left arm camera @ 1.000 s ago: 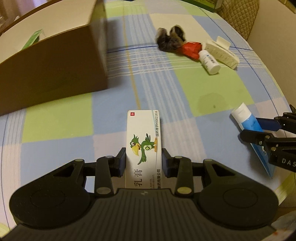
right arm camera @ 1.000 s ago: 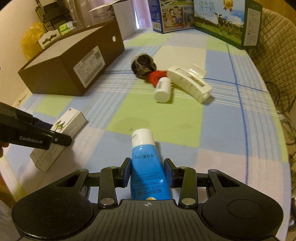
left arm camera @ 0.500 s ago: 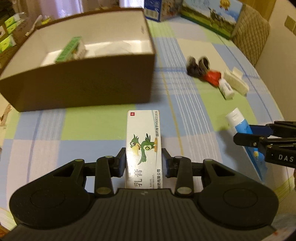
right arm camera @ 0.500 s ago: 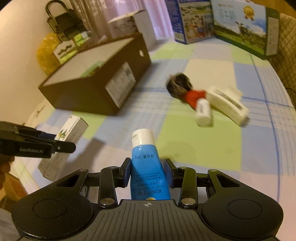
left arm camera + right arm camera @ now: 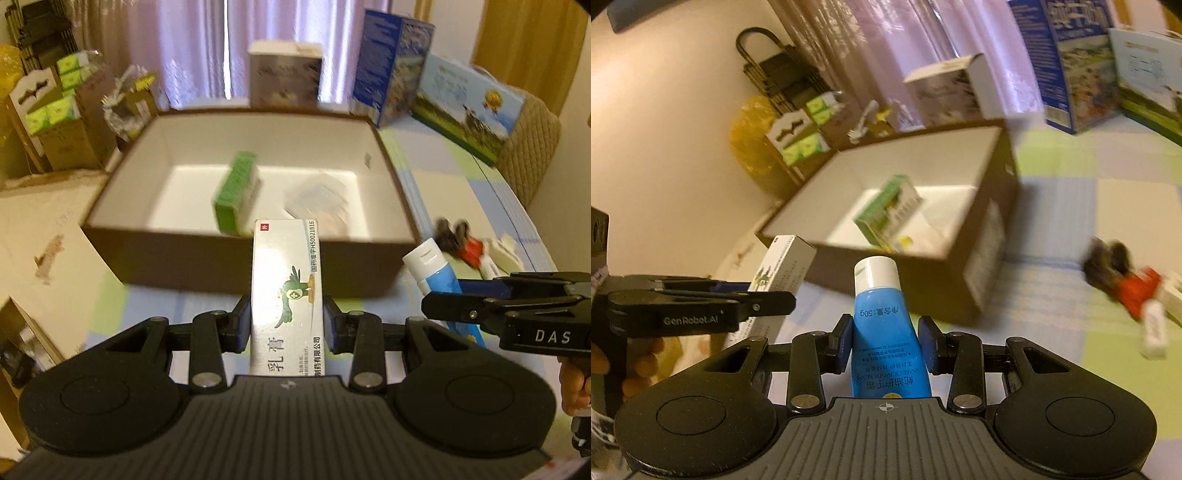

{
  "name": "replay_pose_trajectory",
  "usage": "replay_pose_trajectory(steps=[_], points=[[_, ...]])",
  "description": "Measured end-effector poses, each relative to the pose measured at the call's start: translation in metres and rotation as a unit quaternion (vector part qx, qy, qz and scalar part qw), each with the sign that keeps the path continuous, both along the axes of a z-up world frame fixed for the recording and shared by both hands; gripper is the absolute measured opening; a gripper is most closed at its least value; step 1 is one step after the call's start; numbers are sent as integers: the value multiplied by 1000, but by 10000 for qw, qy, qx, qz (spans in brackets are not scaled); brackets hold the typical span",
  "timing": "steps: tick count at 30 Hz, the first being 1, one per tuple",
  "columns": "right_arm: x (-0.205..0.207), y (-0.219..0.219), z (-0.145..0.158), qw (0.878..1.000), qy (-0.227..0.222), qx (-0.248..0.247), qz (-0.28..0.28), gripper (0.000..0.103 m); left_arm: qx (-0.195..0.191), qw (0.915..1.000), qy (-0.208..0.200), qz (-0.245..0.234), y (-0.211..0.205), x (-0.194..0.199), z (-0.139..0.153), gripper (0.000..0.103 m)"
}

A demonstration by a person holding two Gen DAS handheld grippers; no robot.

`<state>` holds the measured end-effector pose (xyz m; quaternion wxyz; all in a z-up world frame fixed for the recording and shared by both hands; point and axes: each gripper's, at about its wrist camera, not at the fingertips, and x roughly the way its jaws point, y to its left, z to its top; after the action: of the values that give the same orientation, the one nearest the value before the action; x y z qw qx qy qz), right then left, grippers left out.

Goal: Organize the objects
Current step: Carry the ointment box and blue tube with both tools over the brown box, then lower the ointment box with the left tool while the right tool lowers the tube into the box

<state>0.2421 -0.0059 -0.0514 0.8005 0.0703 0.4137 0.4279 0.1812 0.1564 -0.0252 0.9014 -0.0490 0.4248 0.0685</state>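
**Both grippers carry an item in front of the open box**

Left wrist view: the left gripper has its jaws pinching a white ointment carton printed with a green bird, held lengthwise and above the checked surface. The carton's far end overlaps the near wall of the brown box, which is open and white inside. In the box a green carton stands tilted, and a blurred roundish item lies beside it, too smeared to name. To the right, the right gripper comes in from the side, clamped on a blue tube with a white cap. Beyond it on the surface lie a dark furry item and a red piece, touching.

Right wrist view: the right gripper's jaws are pressed on the blue tube, cap pointing toward the box's near corner. The green carton leans inside. At left, the left gripper holds the white carton just beside the box. A small white bottle lies at far right.
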Motion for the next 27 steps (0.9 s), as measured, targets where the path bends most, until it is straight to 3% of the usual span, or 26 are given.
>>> replay_pose_trajectory(steps=[17, 27], points=[[83, 109, 27, 9965, -94, 163, -811, 35, 371, 9989, -279, -26, 103, 88, 15, 33], [134, 147, 2, 9874, 278, -213, -1542, 35, 318, 9994, 83, -66, 134, 144, -11, 33]])
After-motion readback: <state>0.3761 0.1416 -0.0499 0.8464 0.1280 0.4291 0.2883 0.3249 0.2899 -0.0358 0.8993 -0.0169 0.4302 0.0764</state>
